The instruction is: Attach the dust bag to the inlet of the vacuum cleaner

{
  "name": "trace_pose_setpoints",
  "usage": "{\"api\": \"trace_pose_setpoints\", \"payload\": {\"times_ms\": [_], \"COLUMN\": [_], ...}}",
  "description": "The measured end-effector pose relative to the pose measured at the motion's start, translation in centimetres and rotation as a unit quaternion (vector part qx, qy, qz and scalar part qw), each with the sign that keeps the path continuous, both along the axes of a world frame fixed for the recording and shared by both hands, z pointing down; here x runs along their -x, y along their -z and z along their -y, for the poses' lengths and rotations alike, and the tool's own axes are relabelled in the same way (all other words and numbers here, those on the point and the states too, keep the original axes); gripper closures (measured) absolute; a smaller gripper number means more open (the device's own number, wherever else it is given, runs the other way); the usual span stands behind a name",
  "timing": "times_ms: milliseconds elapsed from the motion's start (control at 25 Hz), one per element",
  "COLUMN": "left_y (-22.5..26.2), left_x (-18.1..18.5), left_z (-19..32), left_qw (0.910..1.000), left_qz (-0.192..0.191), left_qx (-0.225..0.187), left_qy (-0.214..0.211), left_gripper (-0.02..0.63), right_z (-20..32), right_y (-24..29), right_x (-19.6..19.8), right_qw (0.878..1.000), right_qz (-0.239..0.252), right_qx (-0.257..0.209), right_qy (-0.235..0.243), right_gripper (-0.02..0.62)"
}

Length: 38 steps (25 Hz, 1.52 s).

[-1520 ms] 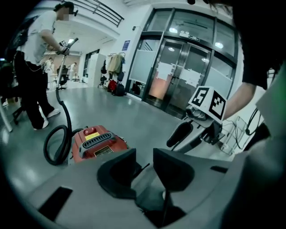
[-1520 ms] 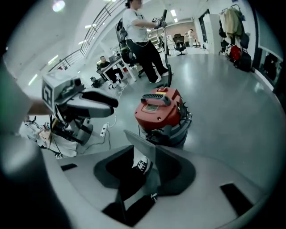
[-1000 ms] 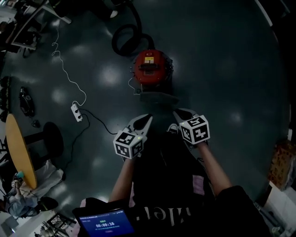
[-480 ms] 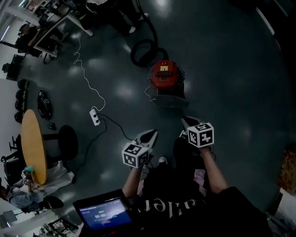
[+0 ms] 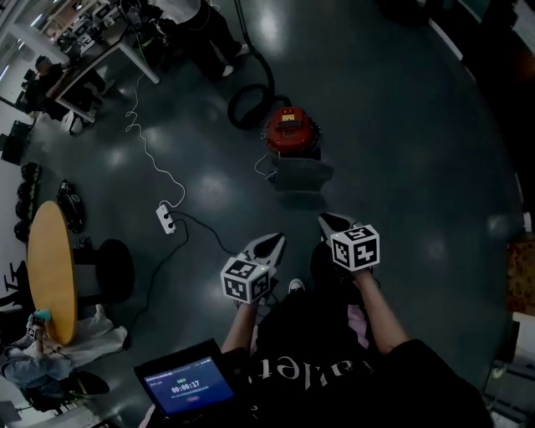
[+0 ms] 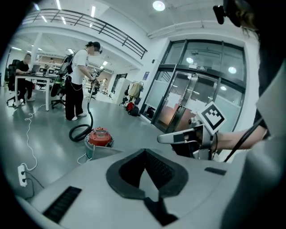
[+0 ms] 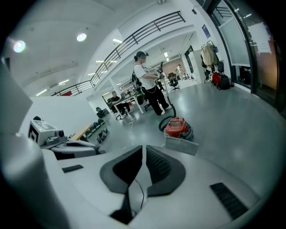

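A red vacuum cleaner (image 5: pixel 291 132) stands on the dark floor, its black hose (image 5: pixel 249 102) coiled behind it. The grey dust bag (image 5: pixel 301 175) lies on the floor right in front of it. Both show small in the left gripper view, vacuum cleaner (image 6: pixel 99 136) and dust bag (image 6: pixel 93 151), and in the right gripper view, vacuum cleaner (image 7: pixel 178 127) and dust bag (image 7: pixel 181 145). My left gripper (image 5: pixel 274 242) and right gripper (image 5: pixel 326 221) hang side by side well short of the bag, both shut and empty. The left gripper's (image 6: pixel 144 152) pads meet, as do the right gripper's (image 7: pixel 144 147).
A white power strip (image 5: pixel 165 219) with white and black cables lies to the left. A round wooden table (image 5: pixel 50 272) and black stool (image 5: pixel 104 272) stand far left. A person (image 5: pixel 201 25) holds the hose beyond the vacuum cleaner. A timer screen (image 5: pixel 185 386) sits below.
Both grippers have drawn back from the dust bag, which lay just ahead of their tips. The vacuum cleaner and bag now look smaller and farther off, and more floor shows.
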State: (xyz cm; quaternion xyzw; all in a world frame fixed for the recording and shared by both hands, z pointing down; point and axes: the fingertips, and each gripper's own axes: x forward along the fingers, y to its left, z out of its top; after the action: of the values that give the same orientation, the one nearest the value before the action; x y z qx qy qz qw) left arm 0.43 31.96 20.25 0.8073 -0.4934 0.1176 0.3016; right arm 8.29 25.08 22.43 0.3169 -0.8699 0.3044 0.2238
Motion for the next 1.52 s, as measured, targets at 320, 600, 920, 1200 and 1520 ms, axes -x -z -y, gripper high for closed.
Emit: {"api": "trace_pose_setpoints", "payload": {"times_ms": [320,600,920,1200,1520], "left_y": [0.1,2.2,6.6,5.3,4.8], "left_x": [-0.4,-3.2,-8.7,-15.3,-17.8], "left_z": [-11.4,-15.0,-20.8,-27.5,-31.2], "left_qw": [0.9994,0.9989,0.9974,0.9980,0.9982], "left_qz": [-0.034,-0.028,-0.010,-0.008,-0.005], "left_qx": [-0.009,-0.035,-0.071,-0.062,-0.060], "left_qy": [-0.002,-0.013,-0.007,-0.014,-0.003], "left_gripper": [0.600,0.600,0.600,0.600,0.600], "right_z": [-9.9,-16.0,-24.1,-30.4,-33.5], "right_y": [3.9,5.5,6.8,5.9,6.7], "right_x": [-0.2,-1.8,-6.9,-11.6,-13.6], "right_qw": [0.999,0.999,0.998,0.998,0.996], "right_qz": [0.009,0.008,0.029,0.027,0.023], "right_qx": [-0.037,-0.052,-0.049,-0.053,-0.072], "right_qy": [-0.022,-0.003,0.015,0.035,0.056], "right_gripper": [0.554,0.554,0.554,0.554,0.554]}}
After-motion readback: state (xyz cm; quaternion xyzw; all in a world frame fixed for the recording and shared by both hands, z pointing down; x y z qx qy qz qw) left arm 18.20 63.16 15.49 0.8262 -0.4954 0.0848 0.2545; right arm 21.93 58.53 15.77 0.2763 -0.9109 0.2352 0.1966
